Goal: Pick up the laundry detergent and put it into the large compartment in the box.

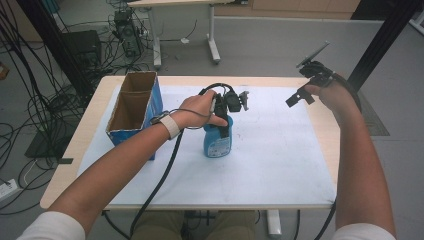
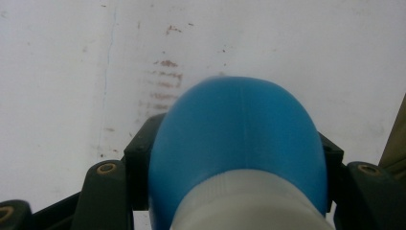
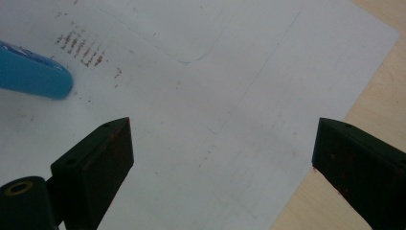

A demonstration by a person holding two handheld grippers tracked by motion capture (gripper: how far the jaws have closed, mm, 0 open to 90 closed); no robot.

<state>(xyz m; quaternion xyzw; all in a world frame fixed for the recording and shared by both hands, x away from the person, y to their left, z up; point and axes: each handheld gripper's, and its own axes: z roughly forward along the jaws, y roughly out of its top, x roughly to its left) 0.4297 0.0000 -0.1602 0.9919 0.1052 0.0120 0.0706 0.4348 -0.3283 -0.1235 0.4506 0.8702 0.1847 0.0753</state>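
A blue bottle (image 1: 218, 140) with a printed label stands upright on the white sheet (image 1: 280, 165) in the middle of the table. My left gripper (image 1: 223, 122) comes down on it from above and is shut on the bottle's upper part. In the left gripper view the blue bottle (image 2: 239, 129) and its pale neck sit between the two black jaws, which press on both its sides. My right gripper (image 1: 299, 97) hangs in the air over the sheet's far right corner, open, with nothing between its fingers (image 3: 95, 163).
An open cardboard box (image 1: 134, 107) with blue sides stands at the left of the table, close to my left forearm. The bare wooden table edge (image 3: 378, 96) runs along the sheet's right side. Cables and a desk frame lie on the floor beyond.
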